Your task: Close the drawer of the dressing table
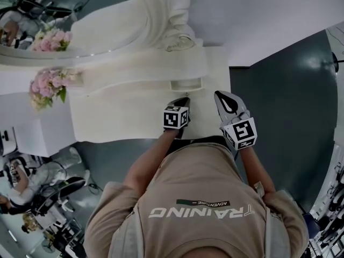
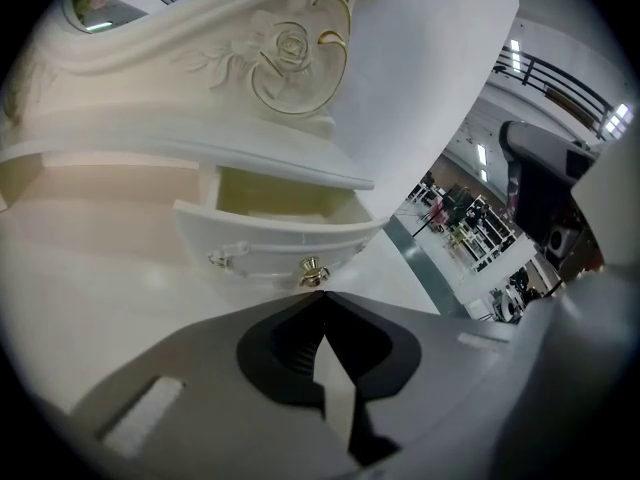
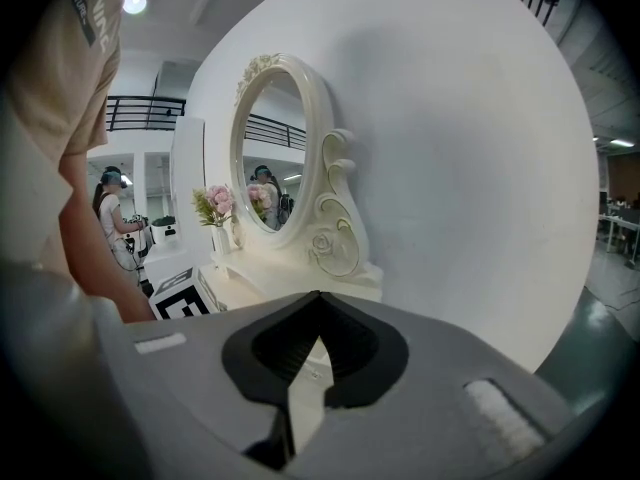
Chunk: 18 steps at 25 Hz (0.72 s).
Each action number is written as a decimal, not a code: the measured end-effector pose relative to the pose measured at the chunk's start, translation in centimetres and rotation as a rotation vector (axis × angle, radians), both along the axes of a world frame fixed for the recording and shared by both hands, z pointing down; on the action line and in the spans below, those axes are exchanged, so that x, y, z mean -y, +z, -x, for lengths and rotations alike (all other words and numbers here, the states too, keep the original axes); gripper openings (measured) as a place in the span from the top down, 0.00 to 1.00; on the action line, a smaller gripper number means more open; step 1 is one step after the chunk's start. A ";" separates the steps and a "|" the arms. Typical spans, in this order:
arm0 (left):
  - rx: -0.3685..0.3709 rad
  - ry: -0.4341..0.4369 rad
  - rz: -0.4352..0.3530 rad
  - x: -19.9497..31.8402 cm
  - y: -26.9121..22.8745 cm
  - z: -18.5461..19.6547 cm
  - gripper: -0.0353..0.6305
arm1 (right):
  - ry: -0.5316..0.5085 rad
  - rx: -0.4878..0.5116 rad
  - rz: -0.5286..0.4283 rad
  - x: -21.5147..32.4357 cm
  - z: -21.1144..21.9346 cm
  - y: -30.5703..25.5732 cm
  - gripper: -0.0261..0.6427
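white wall and grey floor surround a cream dressing table [image 1: 123,117] with an oval mirror [image 1: 80,26] and a vase of pink flowers [image 1: 48,85] far off to the left of both grippers. the drawer [image 2: 270,248], a small one set under the raised shelf at the table's right end, is pulled out, its pale yellow inside showing in the left gripper view. it sits straight ahead of the left gripper [image 2: 322,293], whose jaws are pressed together tip to tip with nothing between them. those tips sit just short of the gold knob [image 2: 312,271] on the drawer front; whether they touch it cannot be told. the right gripper [image 3: 318,296] hangs just to the right of the left one, off the table's right edge, jaws likewise clenched on nothing and aimed toward the mirror end of the table.

as for progress, the closing looks not yet done: the drawer front stands well proud of its opening. what remains, i judge, is a straight push on the front with the left tips until it sits flush.
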<state>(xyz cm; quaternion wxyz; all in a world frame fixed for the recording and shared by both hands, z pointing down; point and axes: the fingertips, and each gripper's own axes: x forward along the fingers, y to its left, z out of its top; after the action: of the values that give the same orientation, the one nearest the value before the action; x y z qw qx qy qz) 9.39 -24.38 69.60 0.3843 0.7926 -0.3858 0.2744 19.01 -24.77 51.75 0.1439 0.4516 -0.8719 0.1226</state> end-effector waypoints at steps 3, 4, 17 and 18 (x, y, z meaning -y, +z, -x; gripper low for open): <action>0.005 -0.006 0.009 0.1 0.3 0.0 0.92 | 0.002 -0.003 0.014 -0.1 -0.3 0.4 0.96; 0.004 -0.009 0.011 0.2 0.4 -0.1 0.92 | 0.002 -0.003 0.019 -0.1 -0.4 0.5 0.96; -0.009 -0.037 -0.003 1.0 0.2 -0.5 0.92 | -0.020 0.005 0.019 1.5 -0.1 0.5 0.96; -0.011 -0.040 -0.011 1.3 0.1 -0.5 0.92 | -0.024 0.008 0.018 1.5 0.0 0.5 0.96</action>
<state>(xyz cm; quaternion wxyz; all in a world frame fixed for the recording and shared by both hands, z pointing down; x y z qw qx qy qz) 9.91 -25.64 69.66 0.3876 0.7882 -0.4011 0.2602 19.01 -26.31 52.29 0.1462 0.4395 -0.8766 0.1306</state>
